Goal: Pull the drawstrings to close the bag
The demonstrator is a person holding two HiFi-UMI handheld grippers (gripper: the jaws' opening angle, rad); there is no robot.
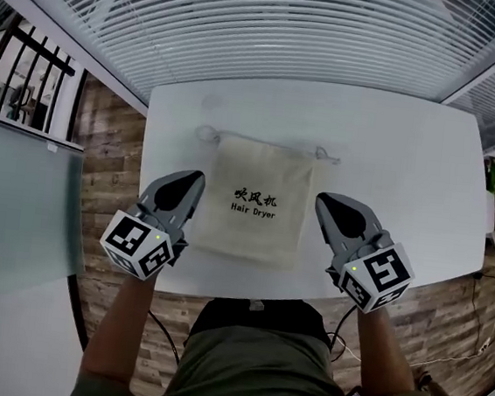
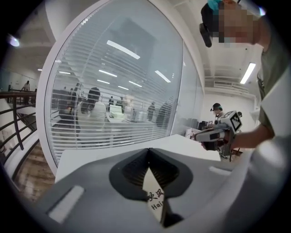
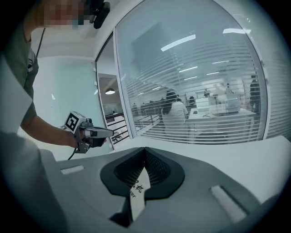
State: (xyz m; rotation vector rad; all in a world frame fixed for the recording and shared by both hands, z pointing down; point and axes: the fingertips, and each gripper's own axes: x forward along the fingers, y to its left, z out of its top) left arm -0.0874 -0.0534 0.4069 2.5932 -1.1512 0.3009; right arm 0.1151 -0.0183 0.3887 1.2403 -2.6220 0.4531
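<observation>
With the bag [image 1: 256, 204] laid flat on the table [image 1: 409, 166] and the left gripper [image 1: 195, 178] and right gripper [image 1: 323, 199] held shut and empty beside it, the reach is judged in hand; opening onto the far-edge drawstrings [image 1: 206, 133] is called for next.

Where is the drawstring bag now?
Head view: the drawstring bag lies flat on the white table between the left gripper and right gripper, drawstrings at its far edge.

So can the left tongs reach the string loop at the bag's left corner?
Probably yes. The drawstring loop lies on bare table beyond the left tongs, with nothing between them. The tongs are shut, so they would need to open first.
</observation>
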